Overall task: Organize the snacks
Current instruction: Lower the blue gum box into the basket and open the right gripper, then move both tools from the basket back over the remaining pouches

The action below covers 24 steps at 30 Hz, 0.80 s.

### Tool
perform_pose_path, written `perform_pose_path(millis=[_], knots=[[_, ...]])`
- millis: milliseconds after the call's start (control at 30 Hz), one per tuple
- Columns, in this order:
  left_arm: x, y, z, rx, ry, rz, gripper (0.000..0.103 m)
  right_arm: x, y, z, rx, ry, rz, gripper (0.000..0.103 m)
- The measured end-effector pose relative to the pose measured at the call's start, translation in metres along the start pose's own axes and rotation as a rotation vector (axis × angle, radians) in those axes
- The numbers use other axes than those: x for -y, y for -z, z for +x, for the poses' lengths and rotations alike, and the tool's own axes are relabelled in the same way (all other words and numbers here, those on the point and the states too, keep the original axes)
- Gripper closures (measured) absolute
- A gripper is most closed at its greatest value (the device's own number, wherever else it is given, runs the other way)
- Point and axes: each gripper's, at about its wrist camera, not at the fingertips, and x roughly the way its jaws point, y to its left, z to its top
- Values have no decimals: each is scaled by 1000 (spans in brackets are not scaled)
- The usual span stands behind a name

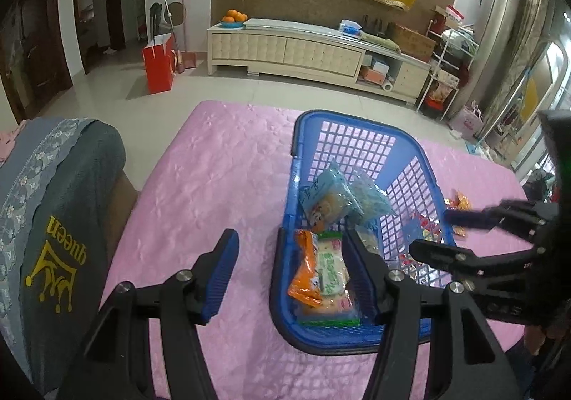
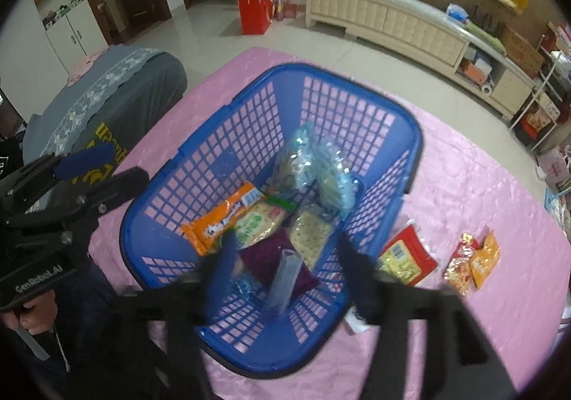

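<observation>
A blue plastic basket (image 1: 303,157) (image 2: 249,85) stands on a pink tablecloth. It holds several snack packs: an orange pack (image 1: 303,275) (image 2: 221,221), a green-white cracker pack (image 1: 332,275) (image 2: 257,225), light-blue bags (image 1: 332,200) (image 2: 303,164), a purple pack (image 2: 271,257). A small clear-blue pack (image 2: 283,278) is blurred in the basket, between the right gripper's fingers. My left gripper (image 1: 289,278) is open over the basket's near left rim. My right gripper (image 2: 285,253) is open above the basket and also shows in the left wrist view (image 1: 431,235).
A red snack pack (image 2: 410,253) and small orange and red-gold packets (image 2: 471,260) (image 1: 460,201) lie on the cloth right of the basket. A grey-blue covered chair (image 1: 53,221) (image 2: 117,96) stands at the table's left. A cream TV cabinet (image 1: 285,50) stands beyond.
</observation>
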Motion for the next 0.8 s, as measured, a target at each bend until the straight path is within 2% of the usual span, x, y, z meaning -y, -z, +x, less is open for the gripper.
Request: perform_pose_path(millis=[67,133,267,567,800], knots=[[8,-1,-3,1,-1,14,45,5,4,-12,38,14,-5,31],[14,-2,-7,3,-3,25,42,13,9,-21,49,29,-6,30],[39,-5,-12,8,8,58,42,35,20,-37,62,62,18,30],[116,-15,-16,21,67,155,37,106,48,-71,69,127,128,30],[181,-20,-2,4,110,238,35,159,66,-87,71,148,233,29]])
